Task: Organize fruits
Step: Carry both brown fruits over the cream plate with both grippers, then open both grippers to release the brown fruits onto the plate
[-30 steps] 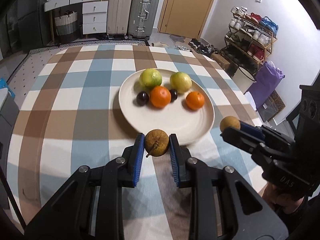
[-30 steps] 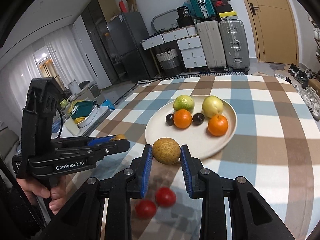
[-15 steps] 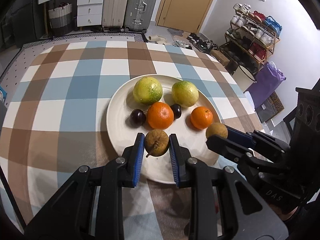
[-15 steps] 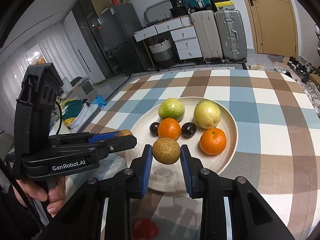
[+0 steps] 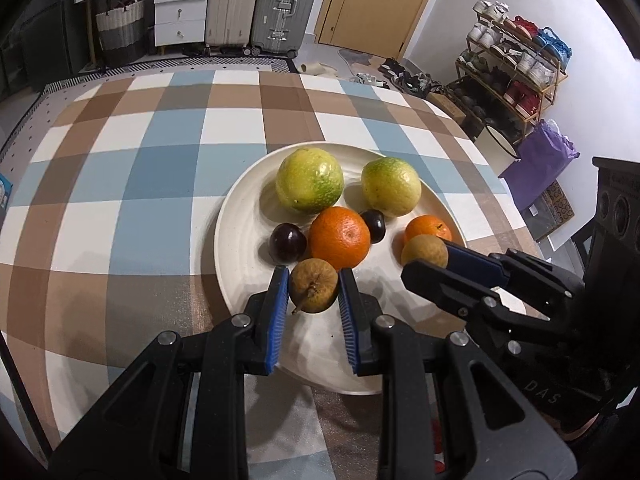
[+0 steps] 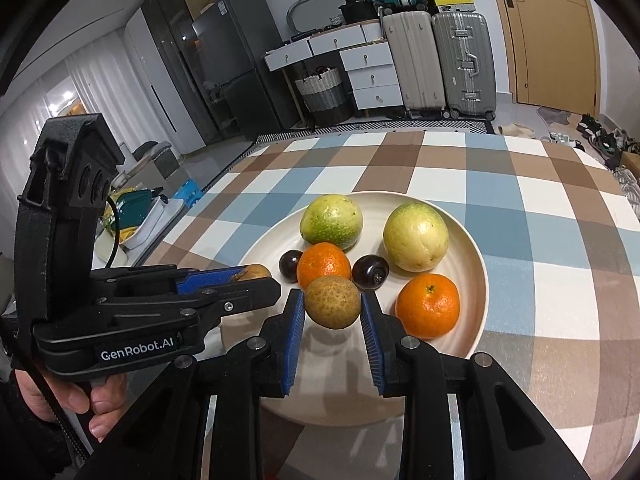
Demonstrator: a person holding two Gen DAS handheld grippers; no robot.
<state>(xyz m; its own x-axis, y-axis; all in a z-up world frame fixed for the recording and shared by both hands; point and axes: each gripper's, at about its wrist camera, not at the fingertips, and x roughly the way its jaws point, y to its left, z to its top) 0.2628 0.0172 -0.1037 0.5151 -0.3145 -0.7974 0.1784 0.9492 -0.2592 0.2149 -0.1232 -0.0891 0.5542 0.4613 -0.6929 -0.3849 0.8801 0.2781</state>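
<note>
On a table under a checked cloth in blue, brown and white sits a cream plate; drawers, suitcases, a door and a shoe rack line the room behind. The left gripper is clamped on a brown stemmed fruit above the plate's near half, just before the big orange. The right gripper is clamped on a brown speckled fruit, beside the small orange. A second ago both fruits hung short of the rim; now they are over the plate, lower.
</note>
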